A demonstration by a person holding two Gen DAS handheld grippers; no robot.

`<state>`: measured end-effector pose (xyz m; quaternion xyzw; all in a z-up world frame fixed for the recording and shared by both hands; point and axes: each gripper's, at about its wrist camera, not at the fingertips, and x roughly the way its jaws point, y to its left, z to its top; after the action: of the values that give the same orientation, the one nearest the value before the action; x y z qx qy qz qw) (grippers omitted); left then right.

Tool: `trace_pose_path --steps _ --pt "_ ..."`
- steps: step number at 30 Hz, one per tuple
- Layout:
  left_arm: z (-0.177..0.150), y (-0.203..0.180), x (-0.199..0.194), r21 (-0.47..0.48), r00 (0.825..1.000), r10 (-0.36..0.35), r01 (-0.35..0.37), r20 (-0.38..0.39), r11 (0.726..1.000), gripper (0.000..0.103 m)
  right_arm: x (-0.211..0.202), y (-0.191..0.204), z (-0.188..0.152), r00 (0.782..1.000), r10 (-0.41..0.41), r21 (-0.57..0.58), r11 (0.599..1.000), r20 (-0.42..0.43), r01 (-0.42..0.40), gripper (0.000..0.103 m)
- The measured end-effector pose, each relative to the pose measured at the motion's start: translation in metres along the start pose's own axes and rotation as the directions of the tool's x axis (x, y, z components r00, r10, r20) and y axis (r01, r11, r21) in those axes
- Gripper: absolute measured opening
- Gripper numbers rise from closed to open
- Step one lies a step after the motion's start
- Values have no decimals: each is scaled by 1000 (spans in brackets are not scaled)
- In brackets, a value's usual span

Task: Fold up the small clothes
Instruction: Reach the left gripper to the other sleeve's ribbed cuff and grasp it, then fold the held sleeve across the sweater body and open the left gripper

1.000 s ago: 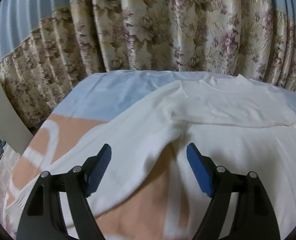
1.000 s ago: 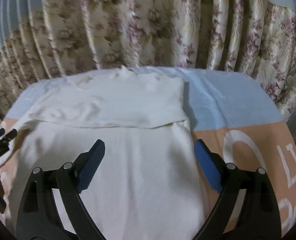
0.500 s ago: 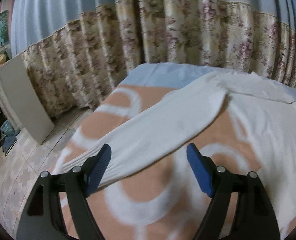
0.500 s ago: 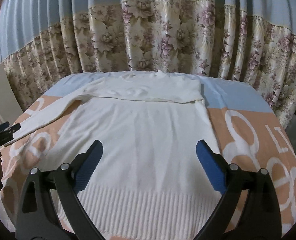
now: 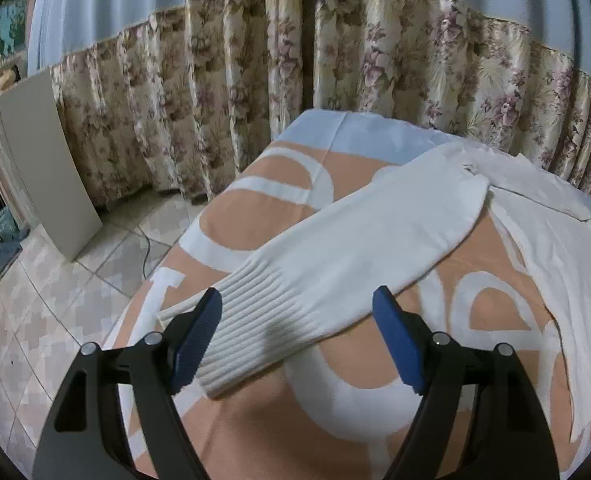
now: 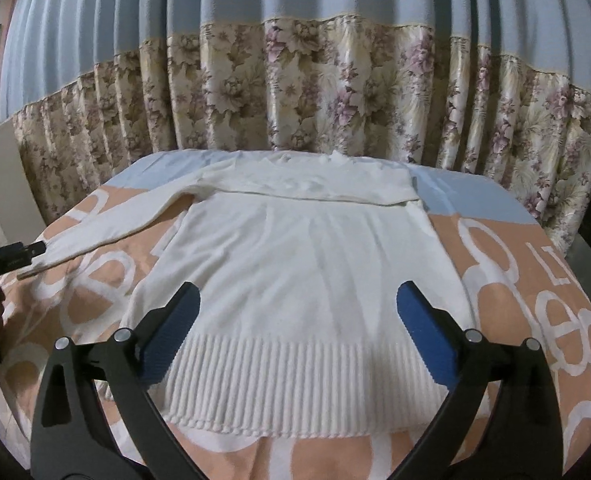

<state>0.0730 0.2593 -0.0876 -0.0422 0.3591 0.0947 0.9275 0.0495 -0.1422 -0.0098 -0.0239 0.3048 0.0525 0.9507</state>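
My left tool (image 5: 295,312) sits with its blue pads spread fairly wide, one on either side of the ribbed cuff (image 5: 251,328) of the white sweater's sleeve (image 5: 359,240). The cuff lies between the pads and just under them; the left pad looks to brush the cuff's edge, but I see no squeeze on the cloth, so I read it as holding nothing. From the tool the sleeve runs ahead and to the right, flat across the peach and white blanket (image 5: 287,424), up to the sweater's shoulder.

My right tool (image 6: 295,320) is opening its jaws, already about as wide as they go, with nothing gripped. Directly below and ahead of it lies the sweater (image 6: 303,264), spread flat on the blanket, its ribbed hem (image 6: 295,384) nearest the tool and its top part folded down at the far end. Far to the left of this tool, the other tool's black tip meets the sleeve end. Floral curtains (image 6: 315,92) hang beyond.
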Motion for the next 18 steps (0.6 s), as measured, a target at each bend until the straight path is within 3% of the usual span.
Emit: trace_pose_path --steps 9,12,13,16,18 --pt "6 19 37 -29 993 -8 5 -121 1000 73 3 3 -5 1000 14 9 1000 -12 -14 100" --pt "6 12 39 3 992 4 -4 -128 1000 54 6 3 -6 1000 22 13 1000 -22 -22 100" --pt "6 10 39 20 992 10 -7 -126 1000 40 7 4 -6 999 25 13 1000 -25 -24 100" --pt "5 5 37 52 993 9 -2 -120 999 17 10 4 -7 999 32 15 999 -36 -31 100" --pt "6 2 36 65 994 16 -9 -111 998 12 10 4 -7 999 36 11 999 -36 -35 100"
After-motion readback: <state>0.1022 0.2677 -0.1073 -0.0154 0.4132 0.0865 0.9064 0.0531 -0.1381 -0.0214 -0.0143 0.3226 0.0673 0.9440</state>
